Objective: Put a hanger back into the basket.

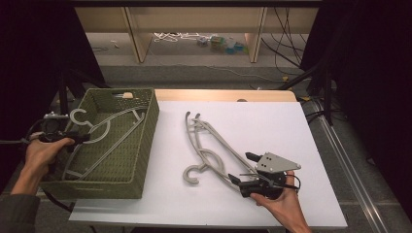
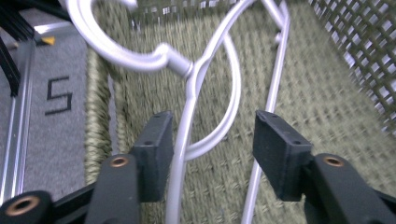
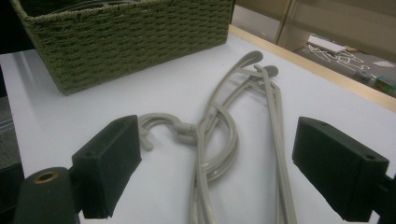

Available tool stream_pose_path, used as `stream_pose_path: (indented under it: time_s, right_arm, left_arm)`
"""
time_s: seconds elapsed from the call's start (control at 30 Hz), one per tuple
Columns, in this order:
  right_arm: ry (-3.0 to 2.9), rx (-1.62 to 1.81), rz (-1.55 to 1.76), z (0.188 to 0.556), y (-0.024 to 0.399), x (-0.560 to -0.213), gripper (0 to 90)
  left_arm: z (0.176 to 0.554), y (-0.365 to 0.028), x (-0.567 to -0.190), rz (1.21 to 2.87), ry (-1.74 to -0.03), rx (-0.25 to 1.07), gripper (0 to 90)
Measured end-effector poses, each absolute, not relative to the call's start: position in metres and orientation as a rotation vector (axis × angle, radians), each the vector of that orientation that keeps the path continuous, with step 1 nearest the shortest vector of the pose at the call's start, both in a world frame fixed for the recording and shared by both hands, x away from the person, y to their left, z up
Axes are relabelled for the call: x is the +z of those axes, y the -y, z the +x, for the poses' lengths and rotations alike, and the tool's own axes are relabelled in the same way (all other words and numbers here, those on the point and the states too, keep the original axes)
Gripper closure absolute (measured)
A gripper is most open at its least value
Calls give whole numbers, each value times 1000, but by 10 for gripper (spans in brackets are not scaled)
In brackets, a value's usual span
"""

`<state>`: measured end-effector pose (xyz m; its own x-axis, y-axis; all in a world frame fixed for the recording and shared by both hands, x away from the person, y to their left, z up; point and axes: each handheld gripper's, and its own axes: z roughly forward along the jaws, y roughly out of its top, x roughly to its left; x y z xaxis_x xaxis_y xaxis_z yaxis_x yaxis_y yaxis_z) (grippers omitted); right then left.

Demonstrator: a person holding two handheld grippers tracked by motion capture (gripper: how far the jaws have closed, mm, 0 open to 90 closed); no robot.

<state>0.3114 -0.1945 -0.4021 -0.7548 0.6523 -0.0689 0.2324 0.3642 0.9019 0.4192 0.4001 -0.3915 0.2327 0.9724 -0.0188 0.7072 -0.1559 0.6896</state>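
The risk, as I see it from here, sits at the left edge of the white worktop (image 1: 272, 121), where one grey hanger (image 1: 104, 133) lies in the green woven basket (image 1: 145, 145) with its hook (image 1: 80, 116) poking over the basket's left wall. My guess is that it could tip or slide back out over that wall, or snag on the left gripper (image 1: 80, 137) as the hand pulls away, because a strand of it runs up between the jaws and lies right against one pad. In the left gripper view the hanger's neck (image 2: 187, 74) sits just ahead of the pads (image 2: 156, 154), which stand apart and press on nothing; the hanger is released, not clamped.

Out on the middle of the worktop lies a second hanger (image 1: 209, 145), a tangle of loops with its hook toward the front edge. Here the trouble could be a poor bite: grab a loop instead of the shoulder and it may swing or drag. The right gripper (image 1: 241, 167) rests near the front right corner, jaws wide apart, holding nothing, the hanger's lower end between them untouched
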Motion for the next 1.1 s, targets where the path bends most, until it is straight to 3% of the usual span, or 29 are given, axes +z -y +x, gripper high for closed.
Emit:
stream_pose_path:
  time_s: [0.2,0.4,0.87,1.1]
  right_arm:
    - [-2218,1359,767,311,194,-403,161]
    - [-2230,1355,775,312,195,-403,160]
    - [-2227,1355,779,313,196,-406,160]
    - [-2226,1362,787,313,195,-409,160]
  left_arm:
    - [402,-398,-364,1833,-1507,682,367]
    - [379,-386,-338,1780,-1427,670,300]
    - [315,-302,-311,1721,-1116,575,224]
    - [296,-254,-322,1739,-997,487,197]
